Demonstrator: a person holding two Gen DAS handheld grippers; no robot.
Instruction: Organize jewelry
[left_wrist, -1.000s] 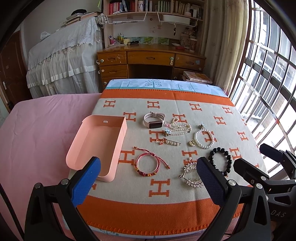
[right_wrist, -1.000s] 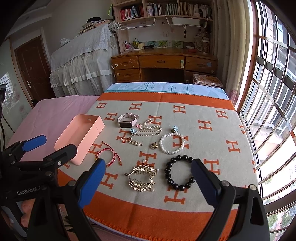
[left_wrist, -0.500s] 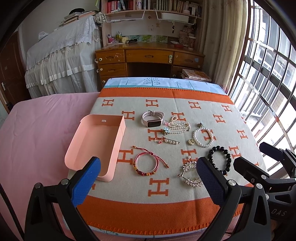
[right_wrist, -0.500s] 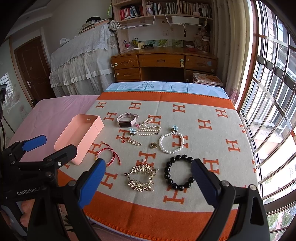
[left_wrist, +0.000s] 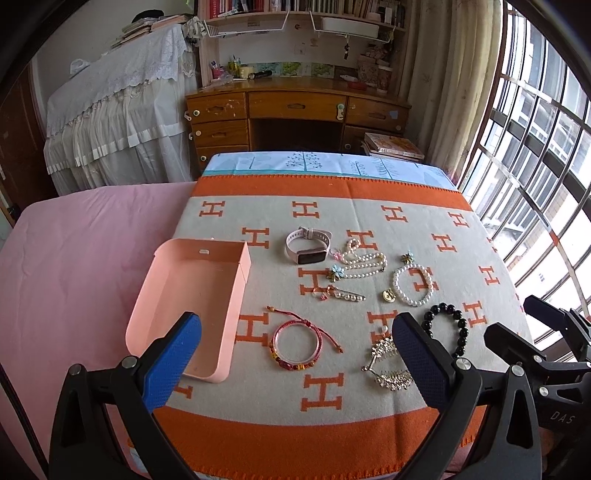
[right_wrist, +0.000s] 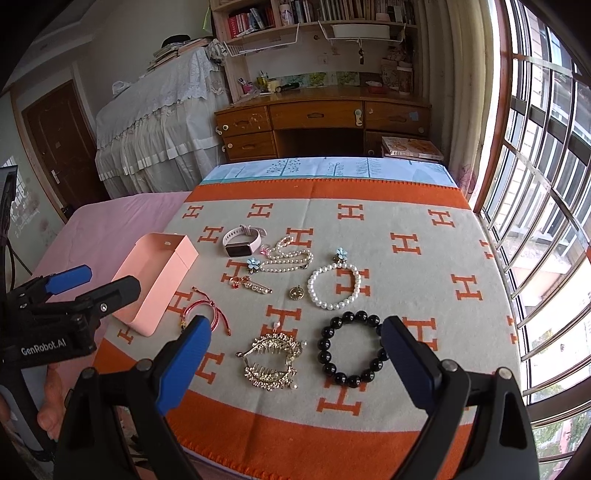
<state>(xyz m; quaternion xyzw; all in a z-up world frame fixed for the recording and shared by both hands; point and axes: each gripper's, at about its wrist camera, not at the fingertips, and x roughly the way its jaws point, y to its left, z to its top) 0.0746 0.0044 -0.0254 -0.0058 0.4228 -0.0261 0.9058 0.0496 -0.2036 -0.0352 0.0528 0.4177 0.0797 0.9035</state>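
An open pink box (left_wrist: 192, 295) (right_wrist: 155, 280) lies at the left of an orange-and-grey blanket (left_wrist: 369, 421). Jewelry lies spread to its right: a pink watch (left_wrist: 308, 245) (right_wrist: 242, 240), a pearl necklace (left_wrist: 360, 260), a pearl bracelet (left_wrist: 412, 286) (right_wrist: 334, 286), a hair pin (left_wrist: 340, 293), a red cord bracelet (left_wrist: 295, 347) (right_wrist: 207, 310), a gold hair claw (left_wrist: 386, 365) (right_wrist: 271, 360) and a black bead bracelet (left_wrist: 448, 328) (right_wrist: 351, 349). My left gripper (left_wrist: 295, 354) is open and empty above the near edge. My right gripper (right_wrist: 295, 354) is open and empty above the claw and black bracelet.
A pink sheet (left_wrist: 74, 251) covers the bed left of the blanket. A wooden desk (left_wrist: 295, 110) with shelves stands behind. A barred window (left_wrist: 535, 166) runs along the right. A small gold pendant (left_wrist: 388, 295) lies by the pearl bracelet.
Both grippers have drifted slightly; the blanket and jewelry sit a little lower and closer in view. Nothing was picked up and both stay open.
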